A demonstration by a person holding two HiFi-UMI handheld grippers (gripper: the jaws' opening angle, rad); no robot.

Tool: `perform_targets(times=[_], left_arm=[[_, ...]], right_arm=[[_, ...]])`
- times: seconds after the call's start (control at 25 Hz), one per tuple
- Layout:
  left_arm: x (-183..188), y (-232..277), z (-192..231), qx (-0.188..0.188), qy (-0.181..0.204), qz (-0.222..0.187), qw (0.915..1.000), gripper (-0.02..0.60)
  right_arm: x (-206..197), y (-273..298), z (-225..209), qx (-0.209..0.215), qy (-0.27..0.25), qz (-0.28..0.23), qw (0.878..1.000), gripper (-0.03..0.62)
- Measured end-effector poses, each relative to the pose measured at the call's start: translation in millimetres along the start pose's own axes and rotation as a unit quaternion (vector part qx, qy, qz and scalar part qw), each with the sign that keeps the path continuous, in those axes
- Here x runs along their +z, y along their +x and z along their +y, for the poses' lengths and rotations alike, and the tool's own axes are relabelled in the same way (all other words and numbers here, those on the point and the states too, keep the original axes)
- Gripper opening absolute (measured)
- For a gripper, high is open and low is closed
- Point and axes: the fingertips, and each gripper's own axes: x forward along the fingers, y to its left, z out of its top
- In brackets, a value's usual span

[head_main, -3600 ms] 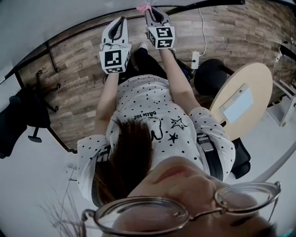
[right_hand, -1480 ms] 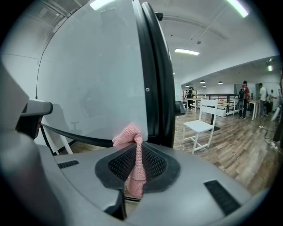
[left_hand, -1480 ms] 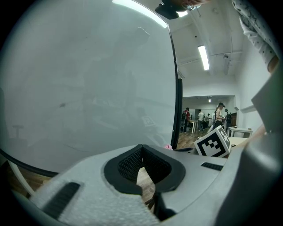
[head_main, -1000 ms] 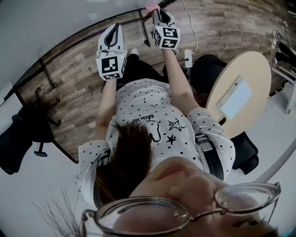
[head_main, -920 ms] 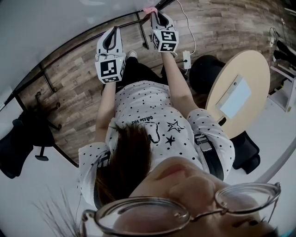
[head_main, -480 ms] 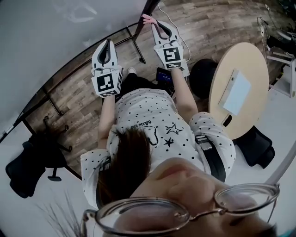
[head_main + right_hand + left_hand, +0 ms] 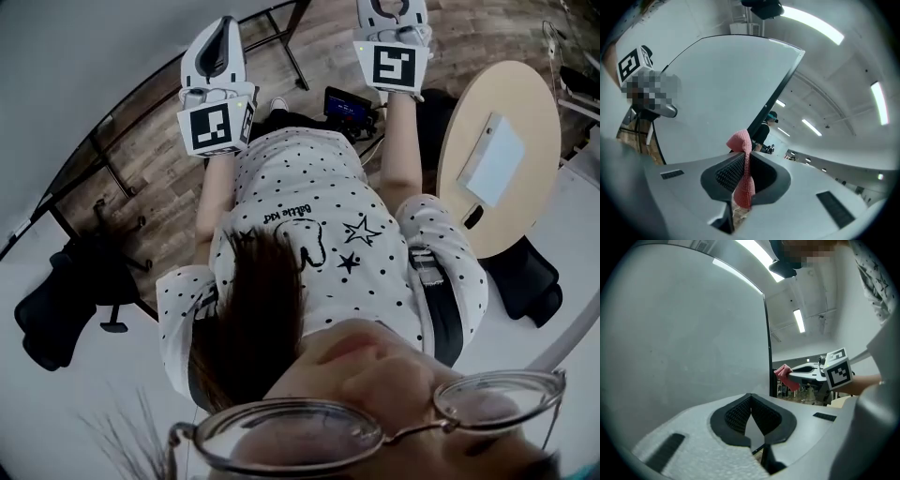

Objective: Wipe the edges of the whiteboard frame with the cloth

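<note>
Right gripper [image 7: 743,161] clamped on pink cloth [image 7: 740,139]; cloth just beside black frame edge [image 7: 767,343] of whiteboard [image 7: 684,333]. Left gripper [image 7: 750,409] closed, empty. Likely wiping side edge. Next: press cloth on, run along it.

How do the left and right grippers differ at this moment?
The right gripper is shut on the pink cloth; the left gripper is shut on nothing. The right gripper is beside the dark side frame of the whiteboard; the left gripper faces its white middle. Both point toward it.
</note>
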Motion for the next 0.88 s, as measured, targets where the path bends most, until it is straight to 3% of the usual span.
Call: perform_targets(times=[0.28,0.56,0.88], left_arm=[[25.2,-1.0,0.1,-0.001,0.004,-0.022,0.9998,0.017],[40.9,-6.6,-6.1,-0.014,0.003,-0.024,0.9996,0.017],[42.1,-7.9,-19.8,-0.029,-0.001,-0.022,0.9993,0.017]], right_arm=[[86.9,-3.6,-49.4,-0.054,-0.091,-0.080,0.991,0.031],[181.5,-4.1,-88.0,-0.097,-0.142,-0.147,0.974,0.031],[217.3,9.8,-93.4,-0.107,-0.201,-0.162,0.960,0.031]])
